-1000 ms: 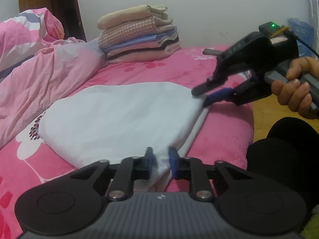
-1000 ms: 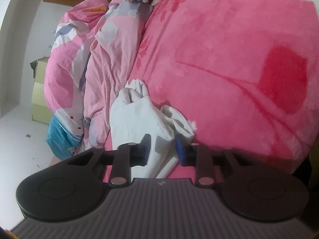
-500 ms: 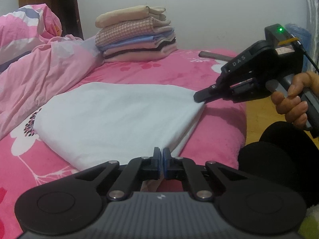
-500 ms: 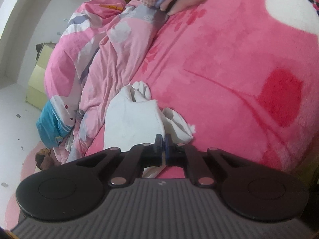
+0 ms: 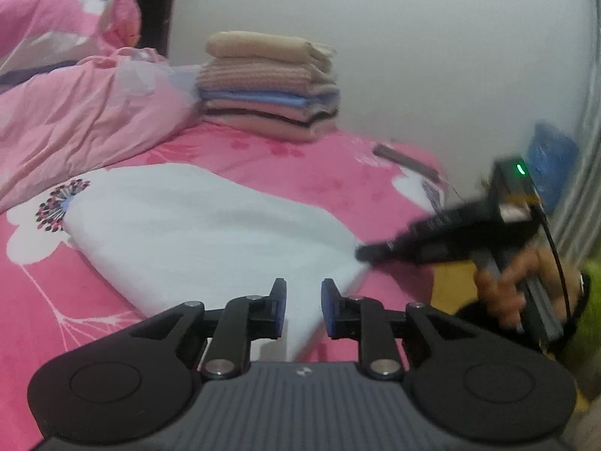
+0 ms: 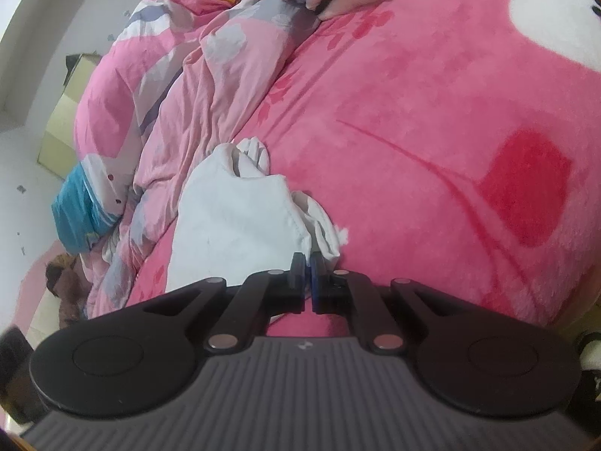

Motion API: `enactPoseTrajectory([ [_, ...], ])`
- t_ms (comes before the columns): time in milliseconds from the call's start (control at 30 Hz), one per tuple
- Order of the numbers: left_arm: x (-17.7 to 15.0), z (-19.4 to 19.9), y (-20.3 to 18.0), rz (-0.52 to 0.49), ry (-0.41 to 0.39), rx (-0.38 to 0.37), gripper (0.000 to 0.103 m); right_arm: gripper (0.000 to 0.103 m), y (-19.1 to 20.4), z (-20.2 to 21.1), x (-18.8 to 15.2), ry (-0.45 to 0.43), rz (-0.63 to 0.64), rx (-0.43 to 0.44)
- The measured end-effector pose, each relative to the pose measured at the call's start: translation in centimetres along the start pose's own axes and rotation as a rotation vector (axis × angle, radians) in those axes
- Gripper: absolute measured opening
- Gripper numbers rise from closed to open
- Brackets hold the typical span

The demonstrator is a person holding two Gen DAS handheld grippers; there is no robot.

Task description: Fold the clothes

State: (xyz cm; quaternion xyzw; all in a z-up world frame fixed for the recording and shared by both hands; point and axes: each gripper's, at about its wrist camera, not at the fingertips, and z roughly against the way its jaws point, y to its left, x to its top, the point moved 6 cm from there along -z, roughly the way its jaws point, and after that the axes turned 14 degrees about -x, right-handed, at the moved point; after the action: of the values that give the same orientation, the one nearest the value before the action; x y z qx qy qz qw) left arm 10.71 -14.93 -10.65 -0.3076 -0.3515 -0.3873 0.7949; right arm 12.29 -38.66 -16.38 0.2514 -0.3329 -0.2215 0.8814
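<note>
A white garment (image 5: 210, 236) lies spread on the pink bed (image 5: 330, 176). My left gripper (image 5: 303, 302) is open, its blue pads either side of the garment's near corner, not pinching it. My right gripper (image 6: 308, 271) is shut on the white garment's (image 6: 240, 221) edge; in the left wrist view it (image 5: 362, 253) grips the garment's right corner, blurred by motion.
A stack of folded clothes (image 5: 268, 82) sits at the back of the bed by the wall. A crumpled pink quilt (image 5: 75, 94) fills the left side. A dark flat object (image 5: 407, 158) lies near the bed's far right edge. The floor lies beyond the right edge.
My left gripper, shut on the garment's corner half a second ago, has opened. My right gripper stays shut on the garment and has moved lower and to the right.
</note>
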Motion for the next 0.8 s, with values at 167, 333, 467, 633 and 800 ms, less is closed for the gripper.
enactPoseTrajectory([
  [167, -0.7, -1.9, 1.5, 0.046, 0.033, 0.004, 0.021, 0.006, 0.3, 1.6, 0.5, -0.043, 0.046, -0.041],
  [333, -1.5, -2.3, 1.6, 0.048, 0.017, -0.024, 0.024, 0.006, 2.9, 4.0, 1.9, -0.155, 0.191, -0.069],
  [467, -1.9, -2.4, 1.8, 0.061, -0.004, -0.039, 0.026, 0.006, 6.9, 2.3, 1.6, -0.162, 0.382, -0.027],
  [633, -2.1, -2.3, 2.1, 0.079, -0.027, -0.062, 0.026, 0.006, 7.9, -2.0, 0.2, -0.094, 0.558, -0.106],
  [800, -1.7, -1.5, 2.6, 0.103, -0.052, -0.085, 0.026, 0.004, 6.1, -3.4, 0.5, -0.032, 0.490, -0.084],
])
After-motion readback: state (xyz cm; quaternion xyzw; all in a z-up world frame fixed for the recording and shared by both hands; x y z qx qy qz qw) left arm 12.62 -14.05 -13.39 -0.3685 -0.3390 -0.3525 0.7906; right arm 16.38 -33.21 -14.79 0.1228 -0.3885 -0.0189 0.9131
